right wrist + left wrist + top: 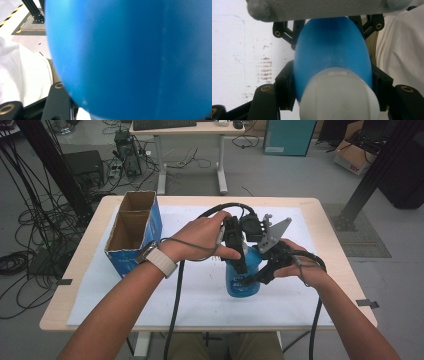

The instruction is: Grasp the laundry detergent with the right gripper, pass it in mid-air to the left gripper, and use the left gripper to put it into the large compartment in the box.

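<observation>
White paper covers the table (310, 210), bare right of the right claw (265, 270); a cardboard box (132, 232) stands left of the left claw (239, 262). Both claws clamp the blue bottle (242, 277) between them.

- We see a blue bottle (243, 281) of smooth, glossy plastic, standing roughly upright on the white sheet, near the middle of the table and towards the person's edge.
- We note a label with white lettering on its lower body in the high view; the print is too small to read.
- In the left gripper view, we look down its rounded blue shoulder (332, 50) to a white cap (339, 96).
- In the right gripper view, its blue wall (130, 57) appears unmarked.
</observation>
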Motion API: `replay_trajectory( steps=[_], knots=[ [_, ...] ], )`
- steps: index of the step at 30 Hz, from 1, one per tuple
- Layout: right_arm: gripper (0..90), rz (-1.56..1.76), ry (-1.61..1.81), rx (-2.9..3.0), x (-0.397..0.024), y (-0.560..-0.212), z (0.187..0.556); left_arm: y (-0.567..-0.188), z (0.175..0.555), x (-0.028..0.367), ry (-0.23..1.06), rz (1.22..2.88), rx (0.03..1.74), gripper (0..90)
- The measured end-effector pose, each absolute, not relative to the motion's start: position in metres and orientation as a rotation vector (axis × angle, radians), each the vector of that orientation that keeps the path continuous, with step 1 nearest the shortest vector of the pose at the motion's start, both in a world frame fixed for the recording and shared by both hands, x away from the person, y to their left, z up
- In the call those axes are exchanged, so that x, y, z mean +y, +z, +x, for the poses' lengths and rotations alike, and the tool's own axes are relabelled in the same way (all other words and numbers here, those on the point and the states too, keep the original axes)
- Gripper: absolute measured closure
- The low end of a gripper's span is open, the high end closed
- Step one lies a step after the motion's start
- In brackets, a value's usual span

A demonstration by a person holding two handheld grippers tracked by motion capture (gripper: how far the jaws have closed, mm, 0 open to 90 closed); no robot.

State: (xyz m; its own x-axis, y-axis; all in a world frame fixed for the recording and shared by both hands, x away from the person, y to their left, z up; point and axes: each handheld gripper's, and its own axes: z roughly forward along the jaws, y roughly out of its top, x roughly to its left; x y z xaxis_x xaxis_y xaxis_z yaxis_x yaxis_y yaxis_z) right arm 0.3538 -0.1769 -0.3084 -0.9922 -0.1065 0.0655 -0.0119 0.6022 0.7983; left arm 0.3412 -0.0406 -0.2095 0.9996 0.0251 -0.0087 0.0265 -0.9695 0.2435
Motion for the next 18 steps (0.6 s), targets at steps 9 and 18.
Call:
replay_trajectory(
  steps=[9,18],
  knots=[
    [42.8,0.102,-1.348,-2.722,-0.177,-0.3074,0.3543,-0.2086,0.3412,-0.0403,-0.009,2.893,0.035,37.4],
    [42.8,0.099,-1.351,-2.719,-0.1763,-0.3072,0.354,-0.2084,0.3409,-0.0397,-0.009,2.894,0.04,37.3]
  ],
)
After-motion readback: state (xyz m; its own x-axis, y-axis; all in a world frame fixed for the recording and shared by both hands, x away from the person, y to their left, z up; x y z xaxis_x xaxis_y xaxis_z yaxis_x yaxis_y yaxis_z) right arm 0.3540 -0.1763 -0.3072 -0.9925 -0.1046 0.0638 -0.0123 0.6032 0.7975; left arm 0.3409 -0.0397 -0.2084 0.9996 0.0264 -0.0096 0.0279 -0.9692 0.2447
